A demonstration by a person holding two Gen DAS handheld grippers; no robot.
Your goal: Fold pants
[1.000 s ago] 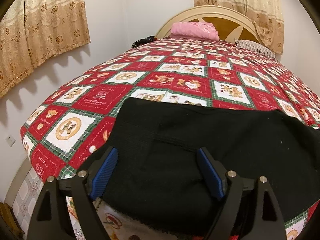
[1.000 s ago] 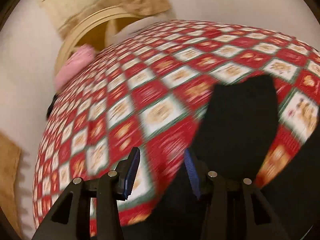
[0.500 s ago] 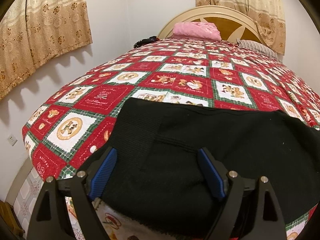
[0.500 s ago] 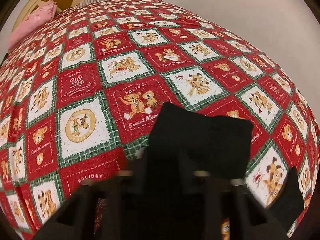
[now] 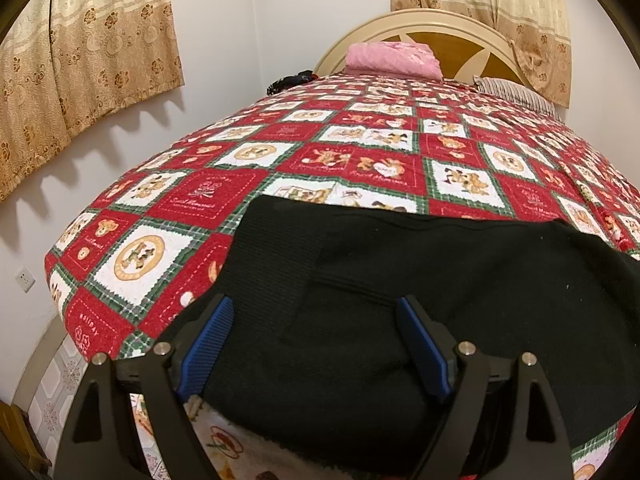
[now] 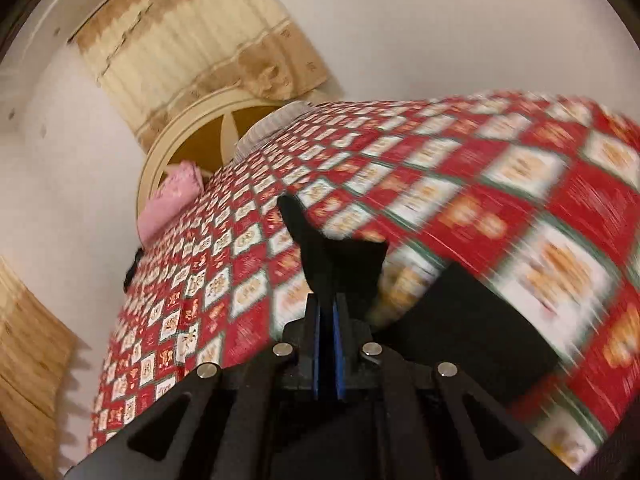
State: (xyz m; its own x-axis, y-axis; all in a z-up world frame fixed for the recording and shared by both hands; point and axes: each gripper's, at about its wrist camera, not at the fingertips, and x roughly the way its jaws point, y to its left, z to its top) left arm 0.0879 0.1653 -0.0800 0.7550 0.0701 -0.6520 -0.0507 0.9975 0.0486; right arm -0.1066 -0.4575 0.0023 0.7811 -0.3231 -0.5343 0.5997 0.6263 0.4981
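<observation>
The black pants [image 5: 420, 300] lie spread across the near end of the bed [image 5: 240, 184], on a quilted bedspread of red and white squares with green plaid borders and bear prints. In the left wrist view the cloth reaches from near the bed's left corner to the right edge of the picture, with a stitched seam crossing it, so no finished fold shows there.

The left tongs [image 5: 312, 344] stand wide apart, blue ribbed pads on either side of the cloth, pressing nothing. The right tongs [image 6: 328, 328] are together, clamped on a pinch of the pants [image 6: 332, 264]; a pointed flap of black fabric rises from between the pads, lifted clear of the bedspread, and another dark patch lies just to the right. That view is smeared with blur, so which part of the pants is gripped I cannot tell.

My reading: the folding is at an early stage, with one end picked up and ready to be carried over. Laying it down, squaring the edges and any further folds are left.

The fabric looks thick, matte and finely ribbed, soft enough to droop. The bedspread is padded and stitched. A pink folded cloth [image 5: 394, 60] sits by the curved cream headboard [image 5: 460, 28].
</observation>
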